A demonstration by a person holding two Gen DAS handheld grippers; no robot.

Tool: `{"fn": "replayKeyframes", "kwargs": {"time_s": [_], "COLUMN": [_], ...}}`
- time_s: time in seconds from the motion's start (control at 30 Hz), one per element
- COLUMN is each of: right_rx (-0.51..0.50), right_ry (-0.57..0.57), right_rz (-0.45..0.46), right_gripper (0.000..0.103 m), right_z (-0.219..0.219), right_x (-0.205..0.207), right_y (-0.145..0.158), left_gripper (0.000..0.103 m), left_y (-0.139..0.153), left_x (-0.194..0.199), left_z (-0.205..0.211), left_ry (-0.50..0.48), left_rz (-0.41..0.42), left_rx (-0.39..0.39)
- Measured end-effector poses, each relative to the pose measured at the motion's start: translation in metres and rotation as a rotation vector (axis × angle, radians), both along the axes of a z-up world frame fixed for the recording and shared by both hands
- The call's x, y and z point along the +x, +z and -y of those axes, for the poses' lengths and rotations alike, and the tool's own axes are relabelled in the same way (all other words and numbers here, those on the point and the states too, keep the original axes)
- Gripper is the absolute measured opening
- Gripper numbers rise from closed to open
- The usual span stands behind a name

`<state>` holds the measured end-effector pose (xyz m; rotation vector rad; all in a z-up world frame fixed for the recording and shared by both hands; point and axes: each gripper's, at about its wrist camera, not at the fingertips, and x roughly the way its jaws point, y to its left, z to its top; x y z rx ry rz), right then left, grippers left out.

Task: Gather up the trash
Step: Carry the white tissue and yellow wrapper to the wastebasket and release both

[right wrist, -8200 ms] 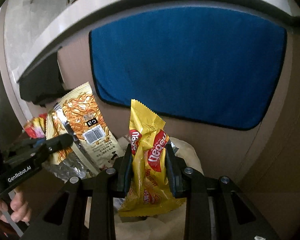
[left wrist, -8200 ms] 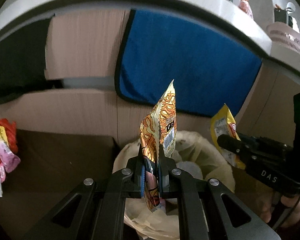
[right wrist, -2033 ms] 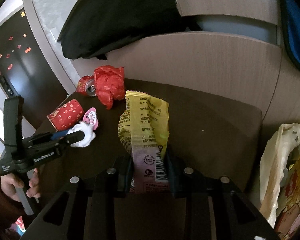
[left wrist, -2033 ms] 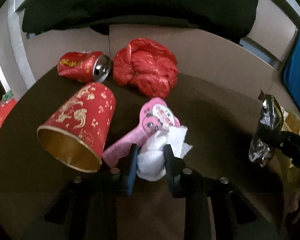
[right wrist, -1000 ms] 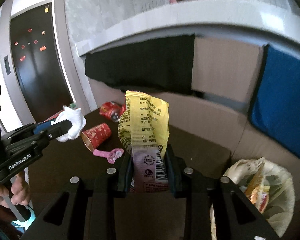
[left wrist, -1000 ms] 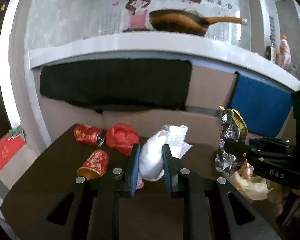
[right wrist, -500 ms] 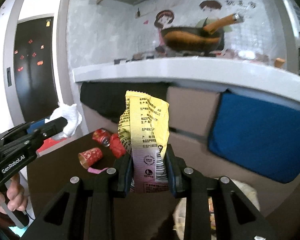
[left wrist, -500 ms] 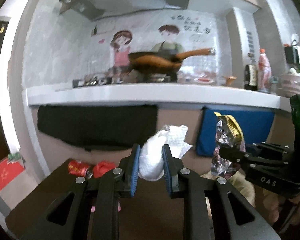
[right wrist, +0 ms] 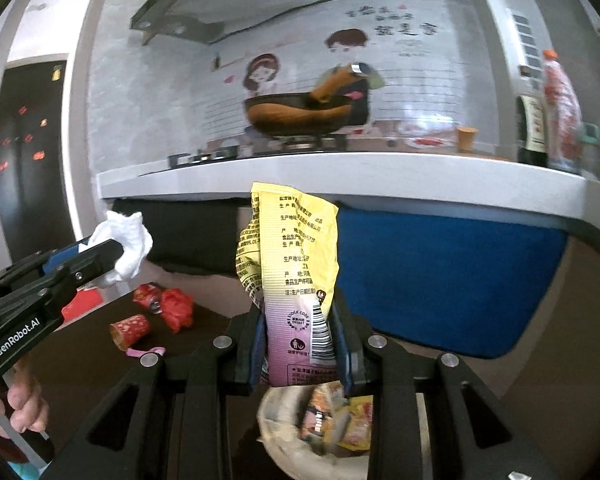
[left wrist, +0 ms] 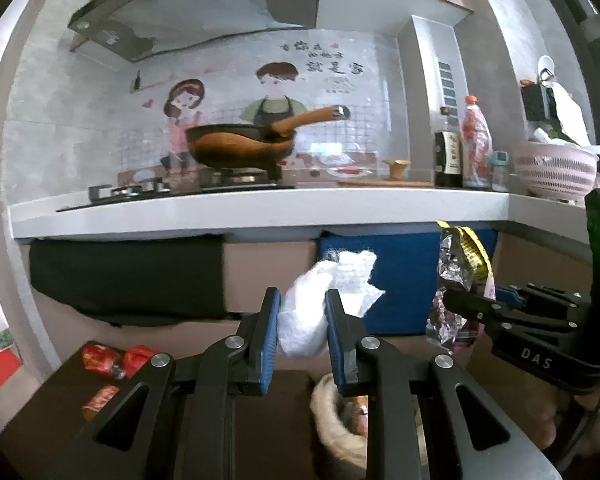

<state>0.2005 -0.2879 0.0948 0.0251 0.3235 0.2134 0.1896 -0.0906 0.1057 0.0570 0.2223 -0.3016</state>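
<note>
Left wrist view: my left gripper (left wrist: 302,334) is clamped on a tissue (left wrist: 324,300), level with the counter front; the bin (left wrist: 336,424) sits below, just past my fingers. I should bring the wad over the rim before letting go.

Right wrist view: my right gripper (right wrist: 300,344) pinches a wrapper (right wrist: 294,276) directly above the bin (right wrist: 284,448). I should lower it, then release so it doesn't flutter out.

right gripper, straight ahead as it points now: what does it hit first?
Probably the blue cloth on the cabinet front under the counter. The right gripper, shut on the yellow wrapper, points slightly downward; the trash bag sits below that line. Depth is unclear.
</note>
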Motion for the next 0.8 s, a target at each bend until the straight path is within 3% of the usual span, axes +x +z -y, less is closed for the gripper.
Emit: {"fn": "replayKeyframes", "kwargs": {"time_s": [0.23, 0.4, 0.8], "right_rx": [0.031, 0.080, 0.164], "right_ry": [-0.063, -0.077, -0.082], "right_rz": [-0.037, -0.100, -0.327], "right_gripper": [0.028, 0.028, 0.028], "right_z": [0.038, 0.061, 0.085], "right_x": [0.010, 0.028, 0.094], "right_y": [-0.021, -0.052, -0.148], "left_gripper": [0.024, 0.024, 0.023], "left_y": [-0.030, -0.063, -0.175], "left_x": [0.022, 0.050, 0.139], "left_z": [0.039, 0.053, 0.083], "left_ry": [-0.035, -0.065, -0.163], "left_rz": [-0.076, -0.167, -0.521], "left_rx": [0.021, 0.021, -0.028]}}
